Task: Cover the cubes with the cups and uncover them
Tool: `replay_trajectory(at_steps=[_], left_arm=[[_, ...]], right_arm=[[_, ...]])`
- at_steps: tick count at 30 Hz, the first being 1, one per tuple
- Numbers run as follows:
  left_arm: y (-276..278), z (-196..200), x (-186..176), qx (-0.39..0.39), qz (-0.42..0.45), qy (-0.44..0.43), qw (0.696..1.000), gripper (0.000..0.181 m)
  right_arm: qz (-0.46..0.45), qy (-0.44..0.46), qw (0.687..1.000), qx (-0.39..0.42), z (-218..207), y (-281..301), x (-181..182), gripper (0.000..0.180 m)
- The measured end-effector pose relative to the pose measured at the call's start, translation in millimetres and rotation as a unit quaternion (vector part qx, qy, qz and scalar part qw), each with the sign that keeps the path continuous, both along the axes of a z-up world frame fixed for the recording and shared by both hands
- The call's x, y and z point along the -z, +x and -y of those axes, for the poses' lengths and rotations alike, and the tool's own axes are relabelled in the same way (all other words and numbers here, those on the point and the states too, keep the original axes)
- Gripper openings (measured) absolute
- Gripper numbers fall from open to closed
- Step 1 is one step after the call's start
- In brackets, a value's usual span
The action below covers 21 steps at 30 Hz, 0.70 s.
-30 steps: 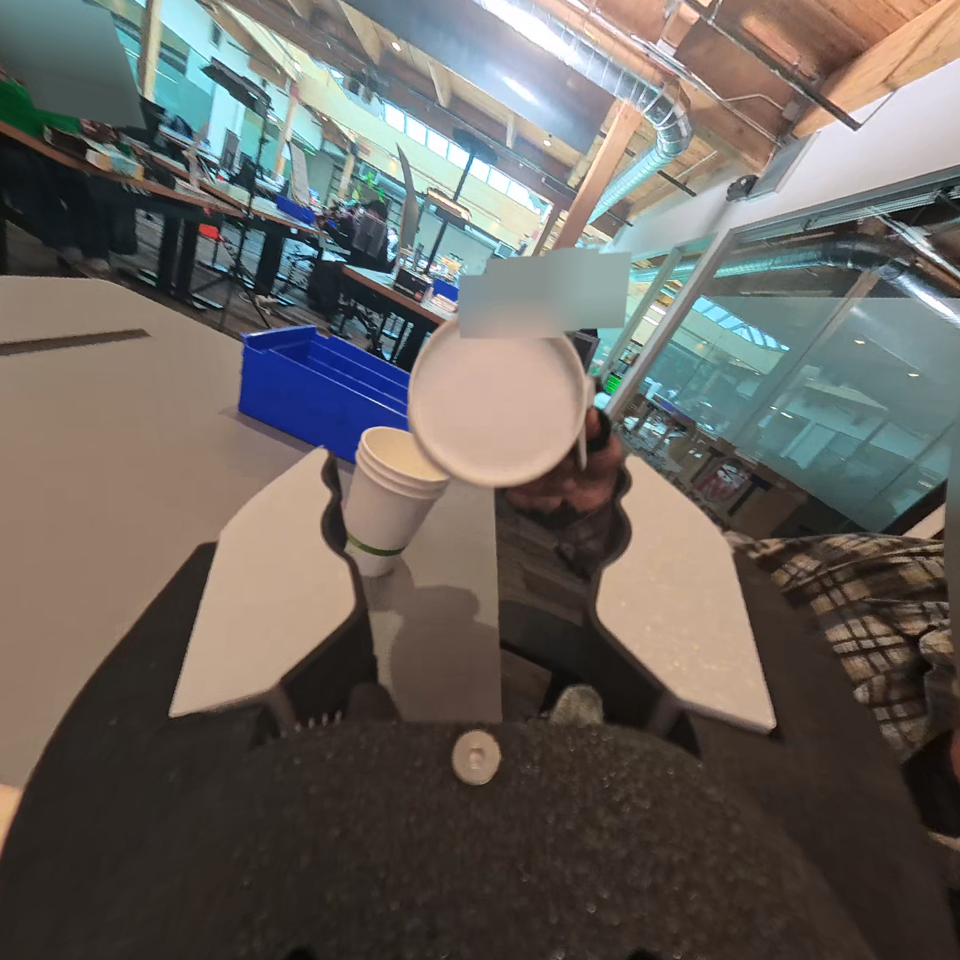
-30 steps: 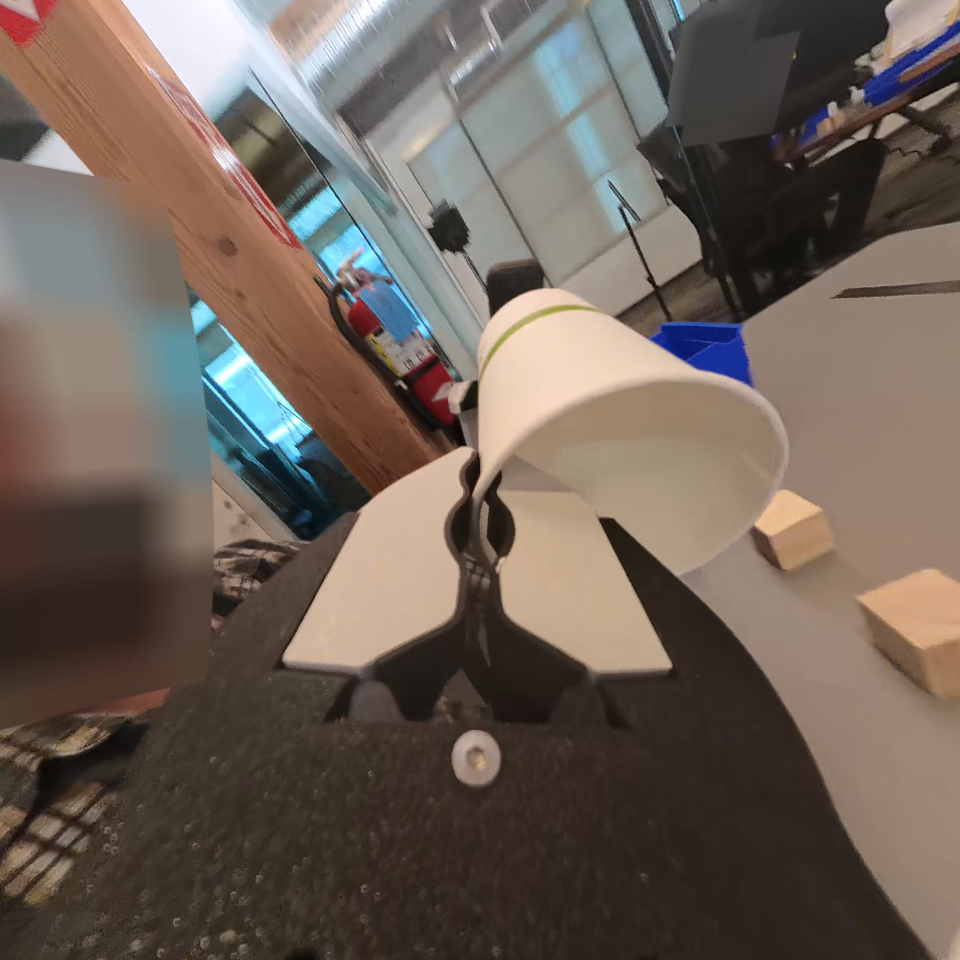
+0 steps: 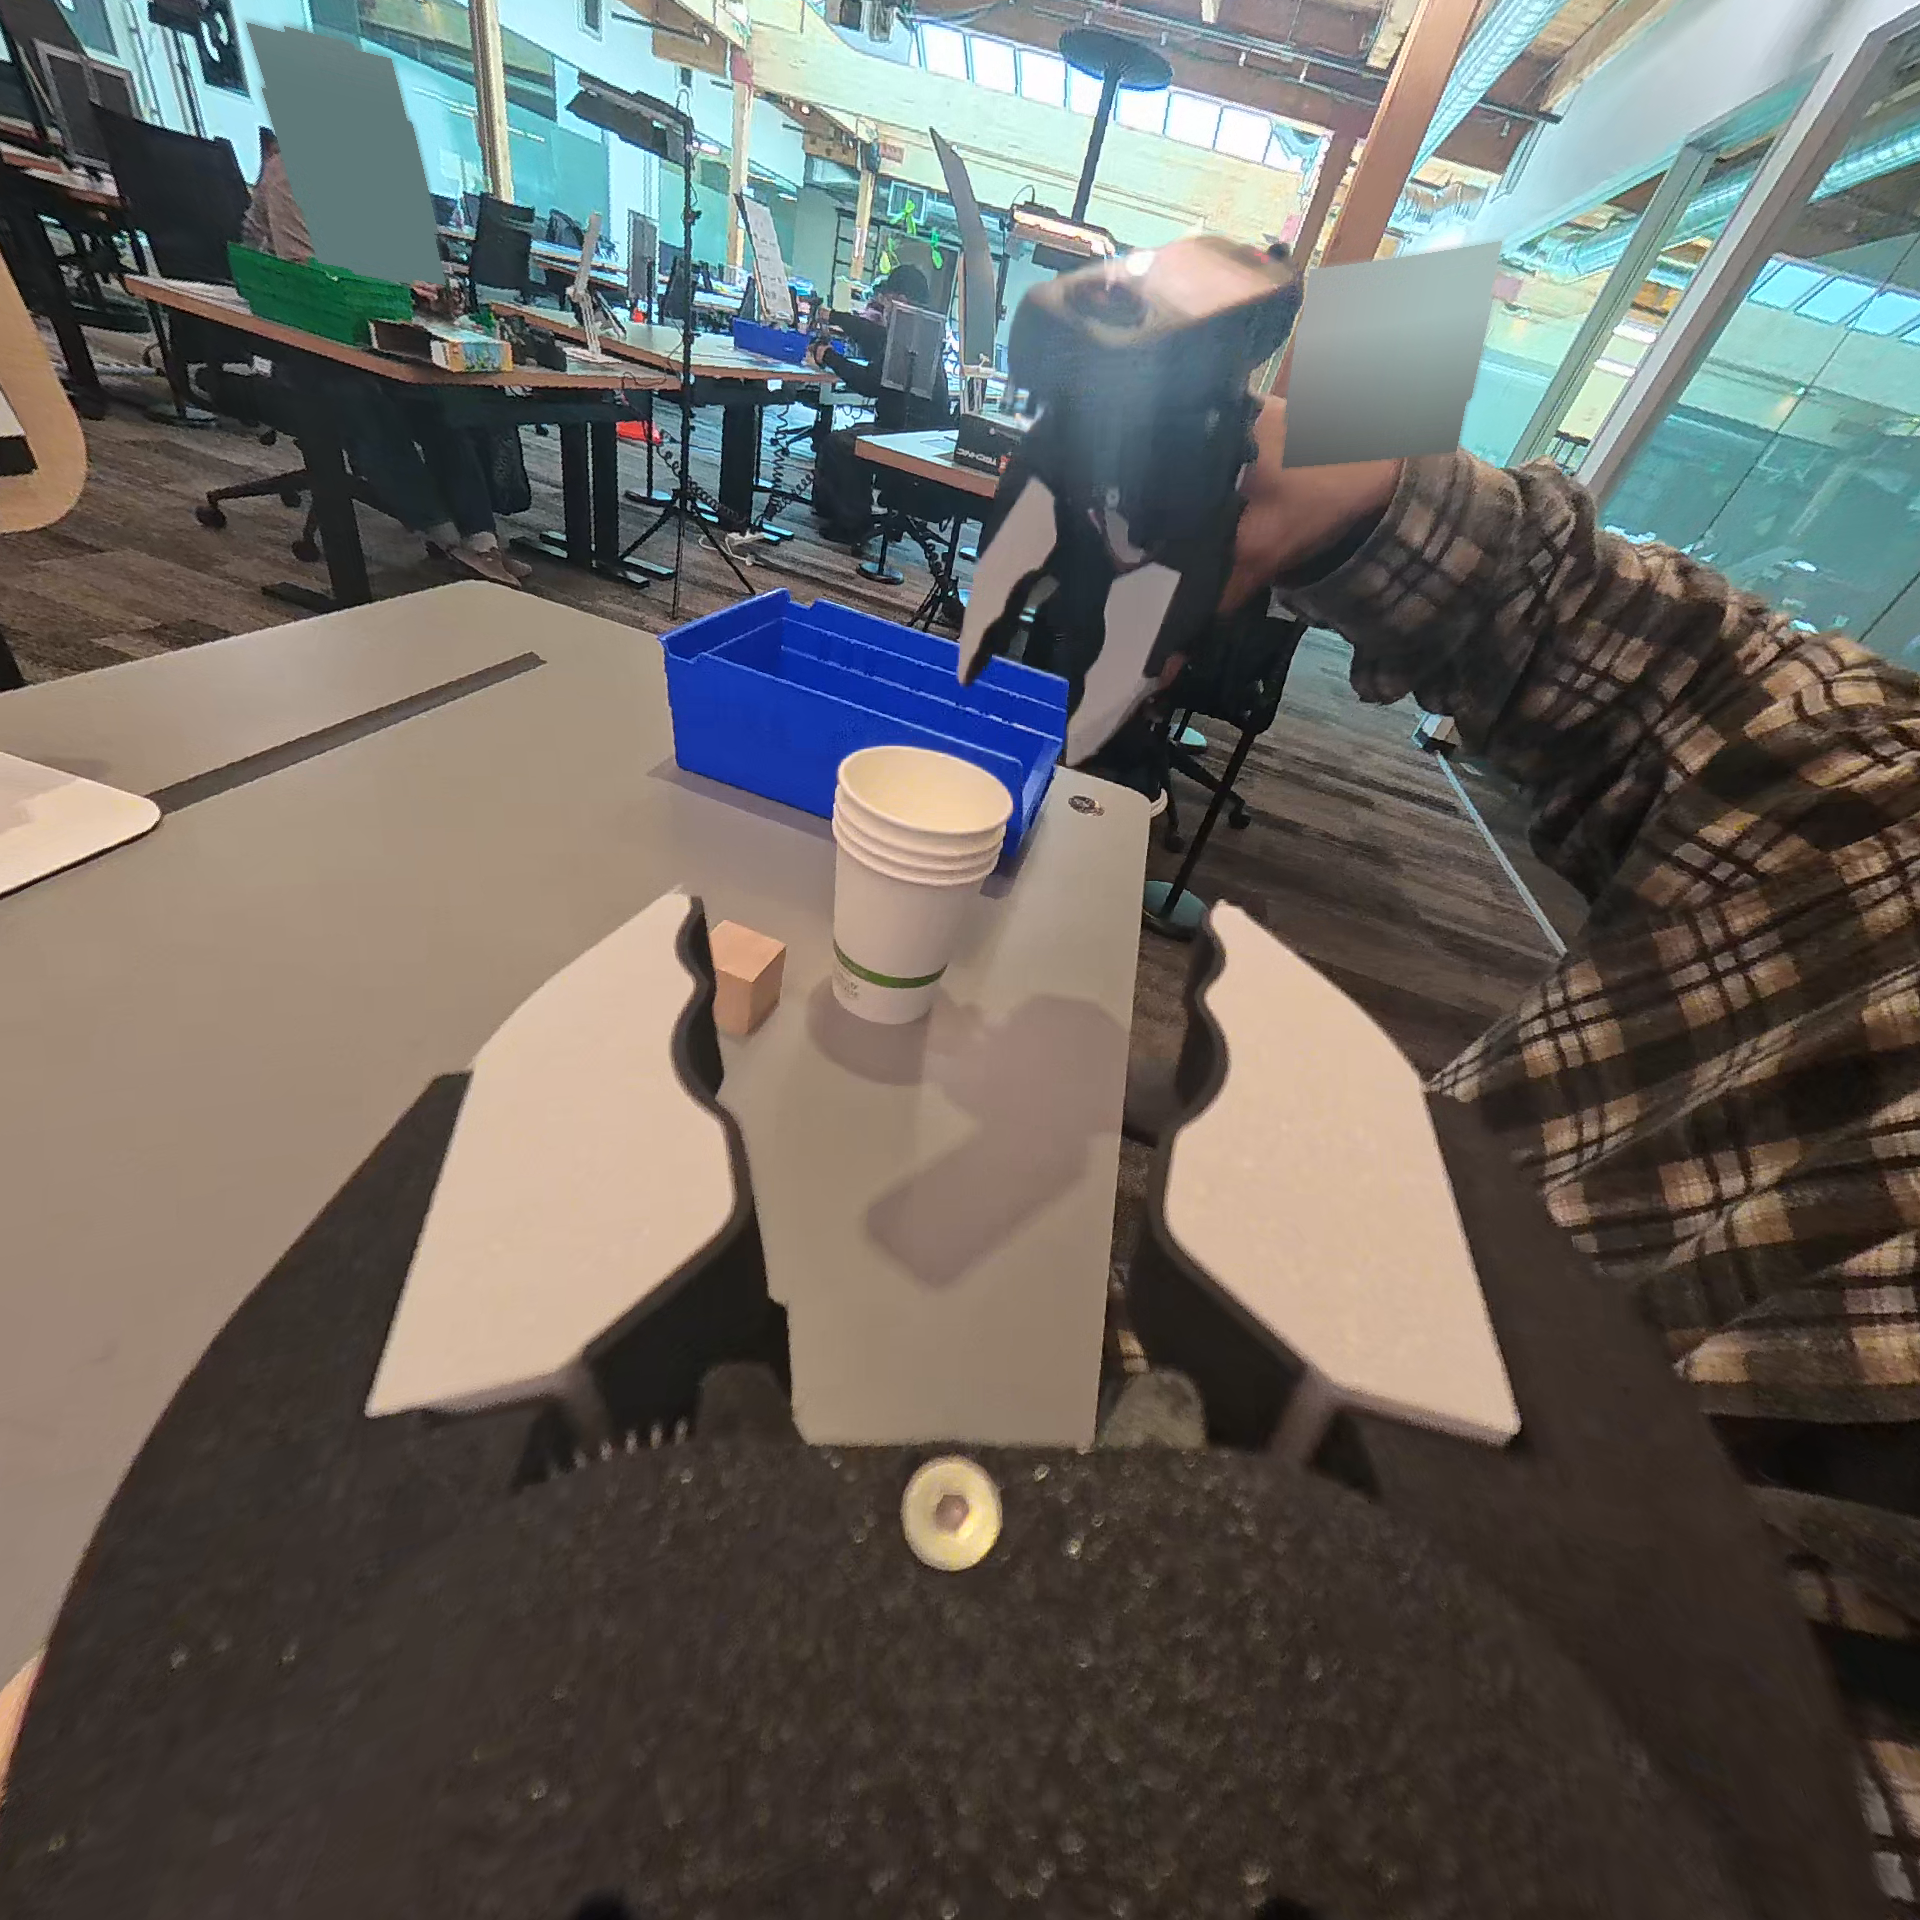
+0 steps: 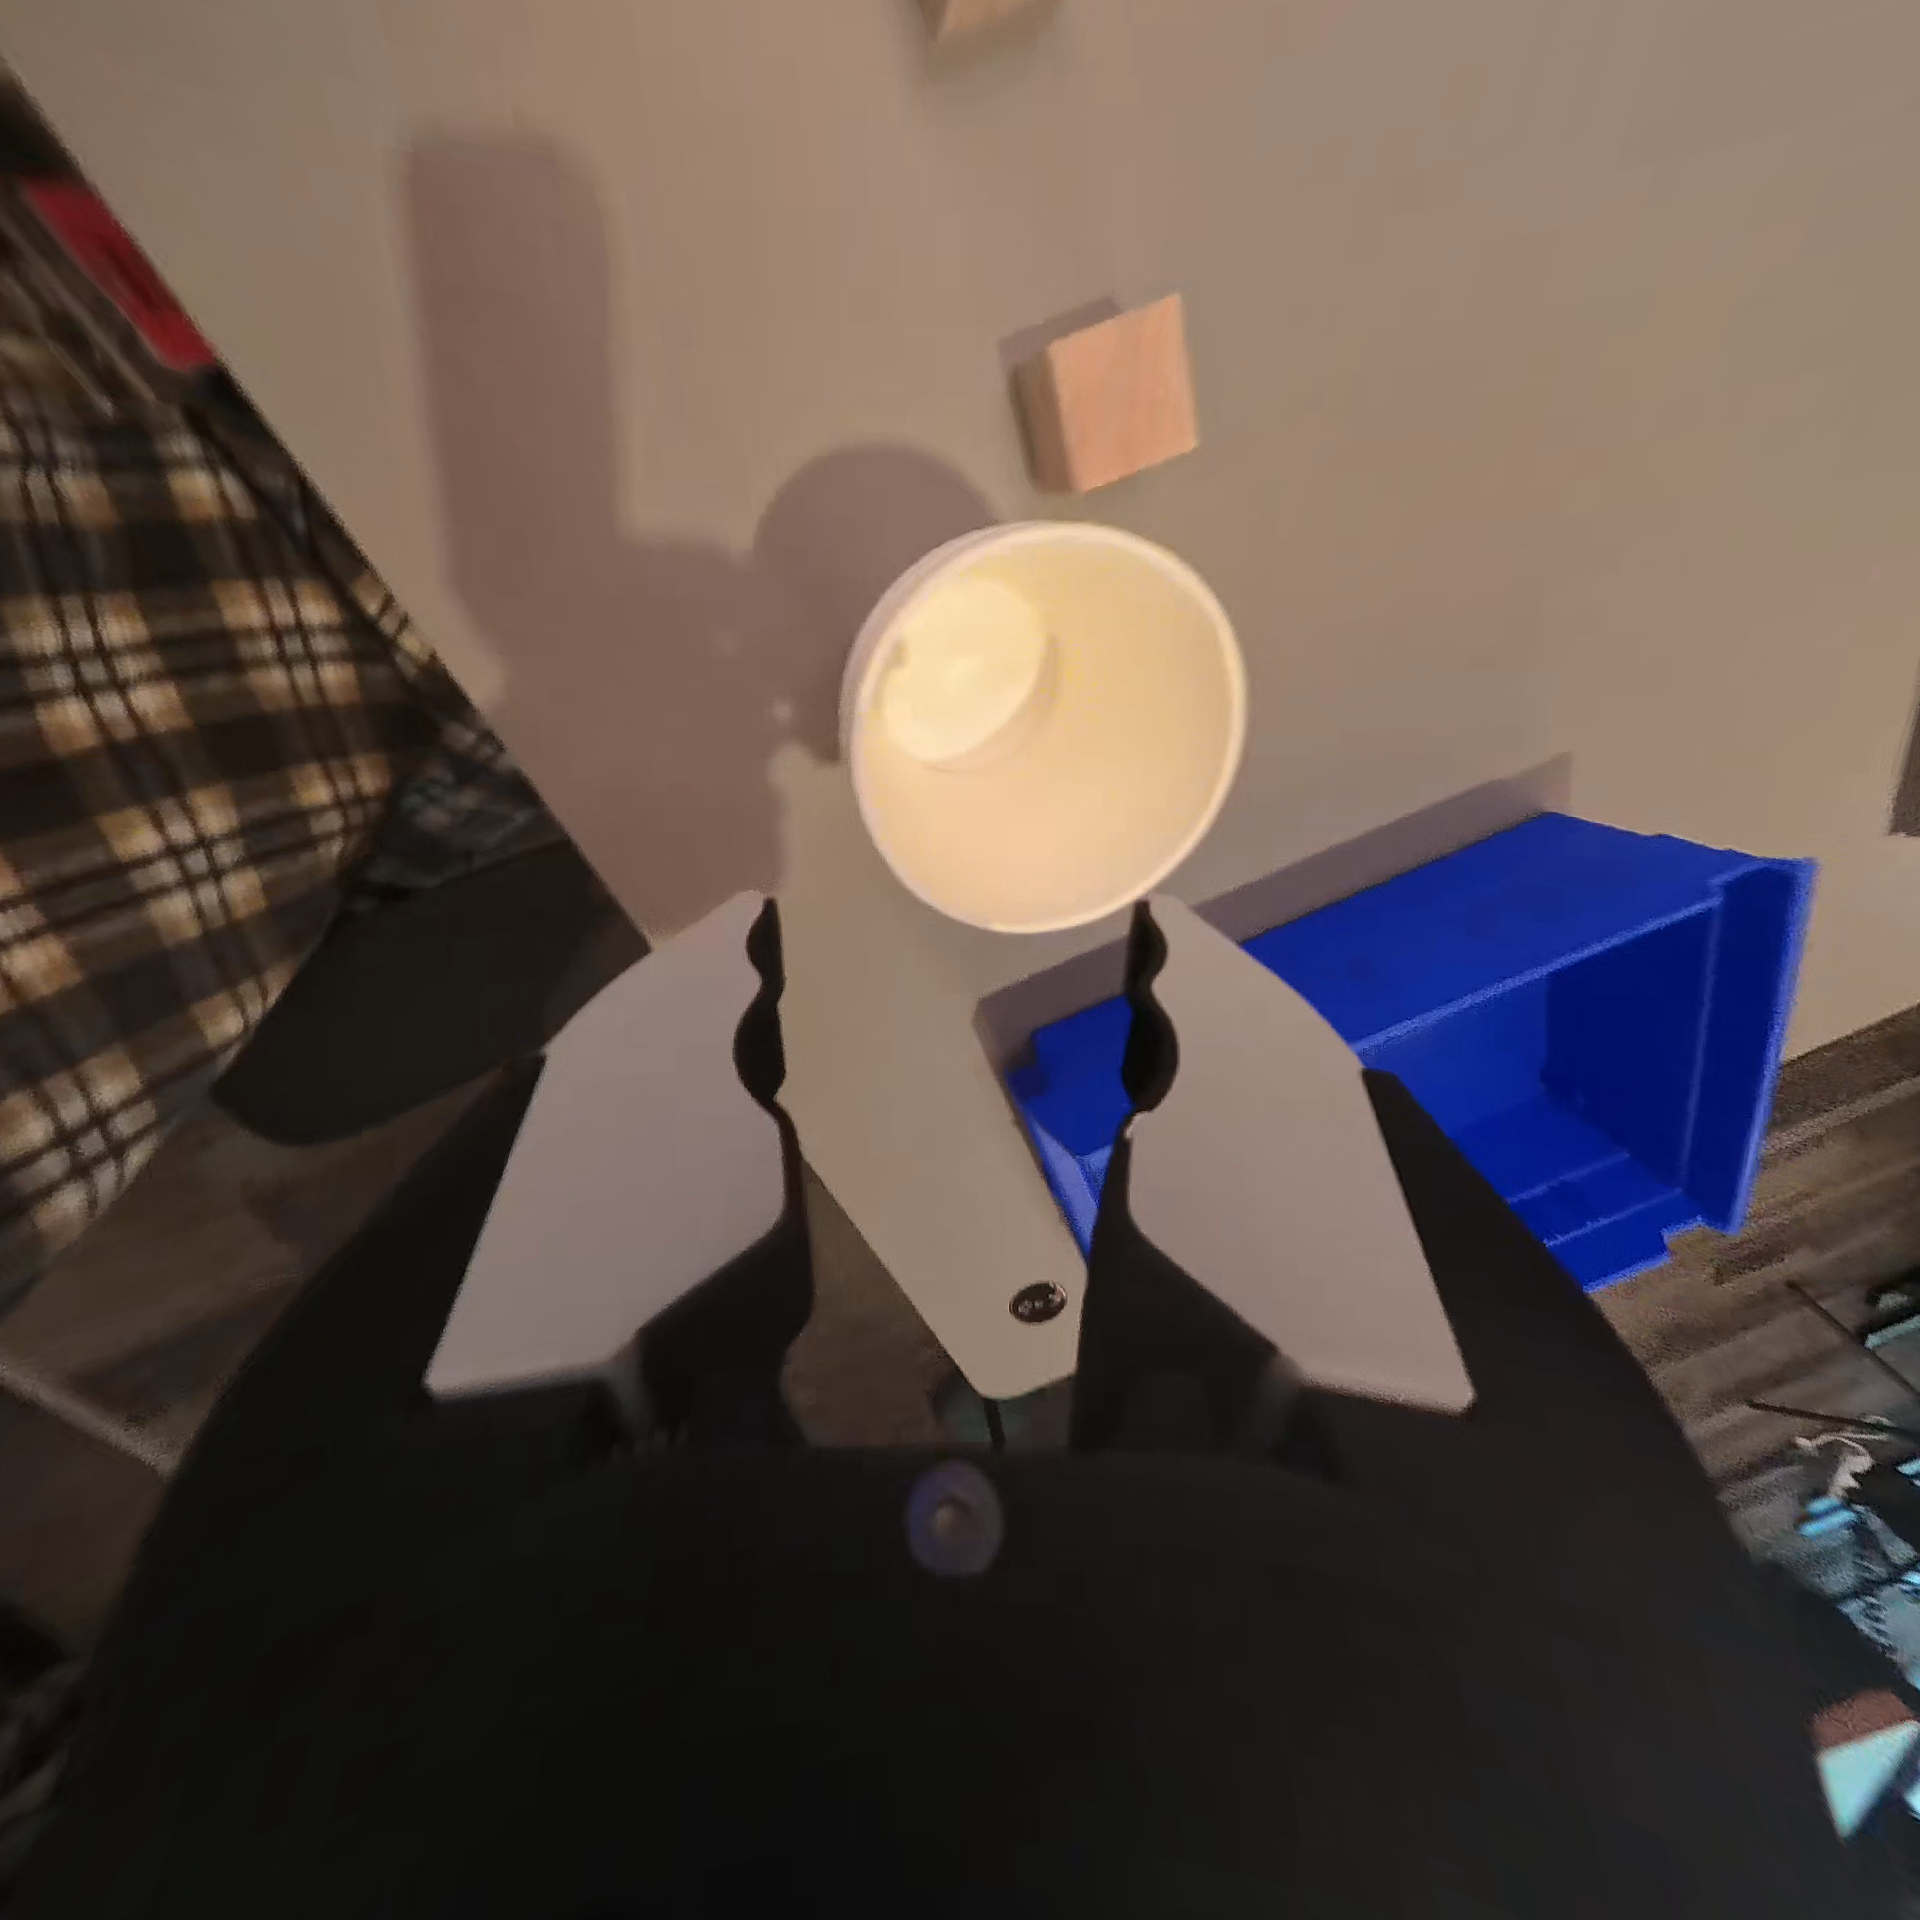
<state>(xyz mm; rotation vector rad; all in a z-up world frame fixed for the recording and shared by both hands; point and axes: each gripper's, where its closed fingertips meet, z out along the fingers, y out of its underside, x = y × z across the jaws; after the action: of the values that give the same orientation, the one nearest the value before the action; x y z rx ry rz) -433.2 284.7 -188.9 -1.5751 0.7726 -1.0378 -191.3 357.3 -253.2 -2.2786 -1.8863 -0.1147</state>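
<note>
Right tool (image 4: 951, 914), jaws apart and empty, hangs above the stacked paper cups (image 3: 914, 883) beside 1 wooden cube (image 3: 746, 977) on the table (image 3: 312, 935). Left tool (image 3: 945, 1049) is also apart. Likely next: pinch only the top rim, then lift straight.

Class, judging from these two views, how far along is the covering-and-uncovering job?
Done: cup stack stands upright by the blue bin; near cube and far cube lie uncovered. In hand: nothing, left gripper and right gripper open. Left: unclear whether covering has yet begun.

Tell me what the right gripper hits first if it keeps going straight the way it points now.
Probably the stack of paper cups: the open right gripper looks down into its mouth, though depth is unclear. The wooden cube sits off-line beyond.
</note>
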Motion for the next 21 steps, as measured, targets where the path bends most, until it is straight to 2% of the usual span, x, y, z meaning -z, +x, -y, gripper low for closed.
replay_trajectory(at_steps=[1, 5, 8, 12, 17, 21], left_arm=[[1, 0, 0, 0.001, 0.001, 0.000, 1.000, 0.086], [5, 1, 2, 0.006, -0.007, 0.000, 1.000, 0.085], [8, 2, 5, 0.007, -0.019, 0.002, 1.000, 0.084], [7, 1, 9, -0.002, -0.037, 0.010, 0.999, 0.082], [6, 0, 9, -0.002, -0.040, 0.013, 0.999, 0.081], [8, 0, 12, 0.002, -0.044, 0.011, 0.999, 0.079]], right_arm=[[-0.019, 0.008, 1.000, 0.014, -5, -1, -6, 0.066], [-0.087, 0.007, 0.989, 0.116, -31, 7, -21, 0.062], [-0.121, -0.017, 0.976, 0.180, -51, 14, -14, 0.057], [-0.141, -0.090, 0.957, 0.237, -58, 15, 22, 0.054], [-0.074, -0.147, 0.950, 0.266, -49, 24, 75, 0.052], [-0.063, -0.200, 0.941, 0.265, -39, 19, 86, 0.006]])
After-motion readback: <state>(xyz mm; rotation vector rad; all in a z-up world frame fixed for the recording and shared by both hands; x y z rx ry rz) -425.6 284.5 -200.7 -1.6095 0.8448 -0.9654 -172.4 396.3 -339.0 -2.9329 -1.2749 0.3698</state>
